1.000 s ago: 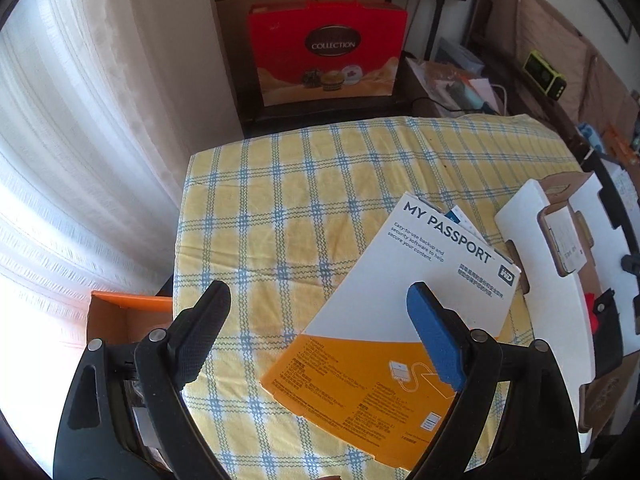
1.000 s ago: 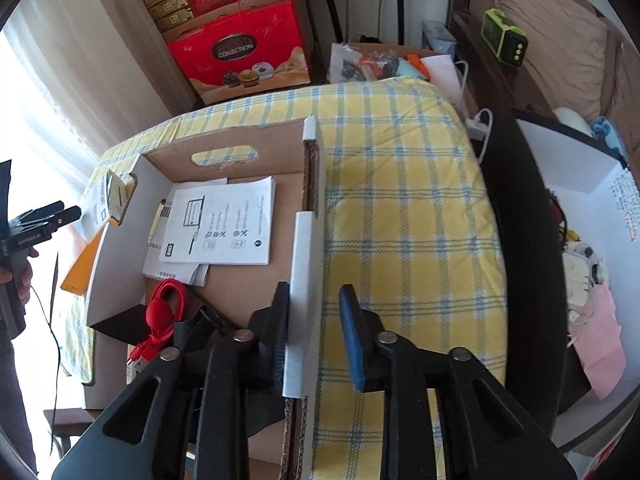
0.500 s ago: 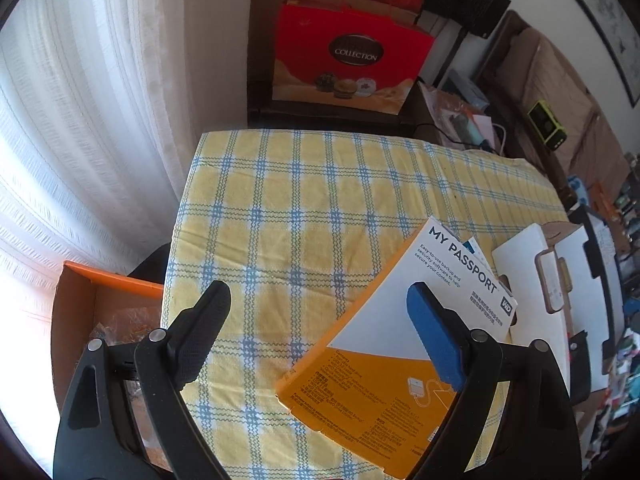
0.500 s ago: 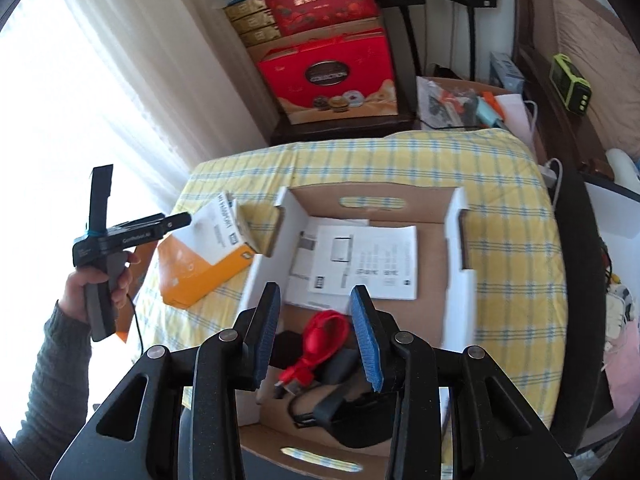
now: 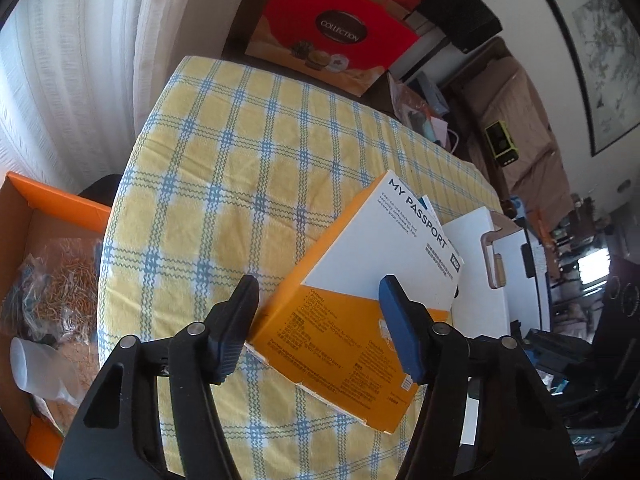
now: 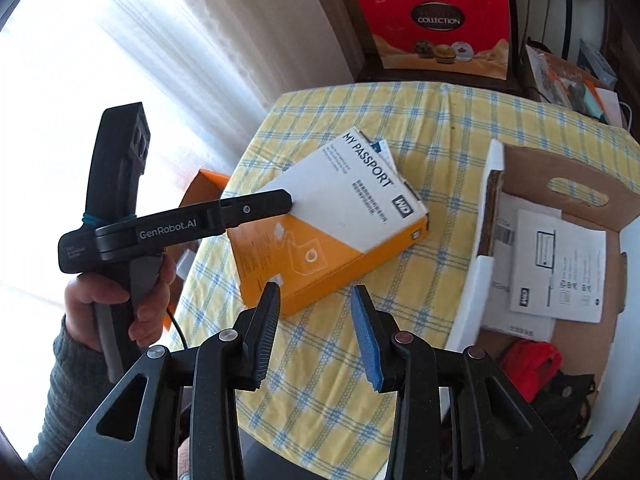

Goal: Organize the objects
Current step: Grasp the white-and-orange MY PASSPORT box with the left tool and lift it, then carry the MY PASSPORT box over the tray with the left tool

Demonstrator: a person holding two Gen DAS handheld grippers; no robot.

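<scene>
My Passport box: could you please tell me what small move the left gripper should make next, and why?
Probably finish closing the left gripper on the My Passport box. Its fingers have just been closing with the box's end between them, but a firm grip isn't evident, and the open cardboard carton waits beside it.

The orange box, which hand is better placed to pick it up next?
Probably left. The left gripper already straddles the orange box, its jaws having just narrowed around it; the right gripper hangs empty short of it.

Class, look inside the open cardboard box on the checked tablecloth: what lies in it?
In the cardboard box: white printed leaflets, a red cable, and black items. Whatever lies beneath the leaflets is covered.
</scene>
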